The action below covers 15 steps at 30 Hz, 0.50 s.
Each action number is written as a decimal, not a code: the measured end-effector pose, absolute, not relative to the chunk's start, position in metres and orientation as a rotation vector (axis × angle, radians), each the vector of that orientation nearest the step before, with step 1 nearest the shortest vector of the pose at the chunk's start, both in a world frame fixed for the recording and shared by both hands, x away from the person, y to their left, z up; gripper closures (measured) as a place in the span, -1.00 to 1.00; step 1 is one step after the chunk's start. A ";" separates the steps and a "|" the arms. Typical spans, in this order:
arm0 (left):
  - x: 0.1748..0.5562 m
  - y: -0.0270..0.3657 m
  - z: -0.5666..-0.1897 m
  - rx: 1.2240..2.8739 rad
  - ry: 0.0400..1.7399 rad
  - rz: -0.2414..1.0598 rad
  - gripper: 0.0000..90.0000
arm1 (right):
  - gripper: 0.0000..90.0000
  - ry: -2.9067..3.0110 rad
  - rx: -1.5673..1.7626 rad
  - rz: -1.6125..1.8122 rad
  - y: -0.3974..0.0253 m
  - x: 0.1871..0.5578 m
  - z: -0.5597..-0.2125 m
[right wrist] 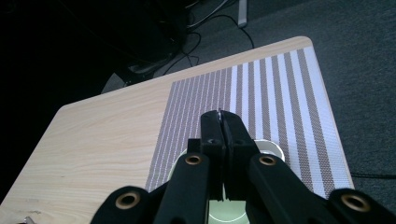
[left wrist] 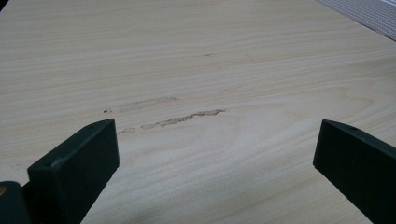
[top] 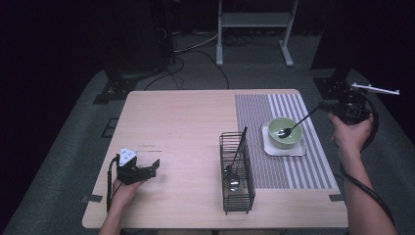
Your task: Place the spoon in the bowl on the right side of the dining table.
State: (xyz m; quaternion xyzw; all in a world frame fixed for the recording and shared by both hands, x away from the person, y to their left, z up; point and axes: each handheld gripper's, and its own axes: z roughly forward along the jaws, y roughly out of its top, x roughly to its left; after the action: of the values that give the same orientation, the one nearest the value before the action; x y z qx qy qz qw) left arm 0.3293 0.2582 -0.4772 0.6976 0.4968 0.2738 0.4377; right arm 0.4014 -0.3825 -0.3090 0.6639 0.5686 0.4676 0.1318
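Spoon-setting looks partly done: right tool (top: 327, 107) clamps a long dark metal spoon (top: 294, 127) in the pale green bowl (top: 285, 132), two remain in the black wire caddy (top: 237, 172), left tool (top: 155, 167) gapes empty.

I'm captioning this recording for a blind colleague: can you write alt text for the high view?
The right hand-held gripper holds a dark spoon by its handle, the spoon's head inside a green bowl on a striped placemat. A black wire caddy with more utensils stands mid-table, and the left hand-held gripper rests open on the wooden table.
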 end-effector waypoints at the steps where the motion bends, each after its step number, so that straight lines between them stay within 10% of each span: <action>1: 0.329 0.258 -0.477 1.735 1.235 0.681 -1.00 | 0.96 1.649 1.926 1.353 -0.383 0.402 -0.309; 15: 0.329 0.258 -0.477 1.740 1.233 0.681 -1.00 | 0.97 1.647 1.930 1.321 -0.383 0.410 -0.316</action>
State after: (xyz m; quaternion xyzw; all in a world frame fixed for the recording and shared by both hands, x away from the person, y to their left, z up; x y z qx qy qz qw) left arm 0.3292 0.2580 -0.4771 0.6995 0.4957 0.2738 0.4359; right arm 0.4104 -0.3829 -0.3165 0.6680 0.5702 0.4572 0.1402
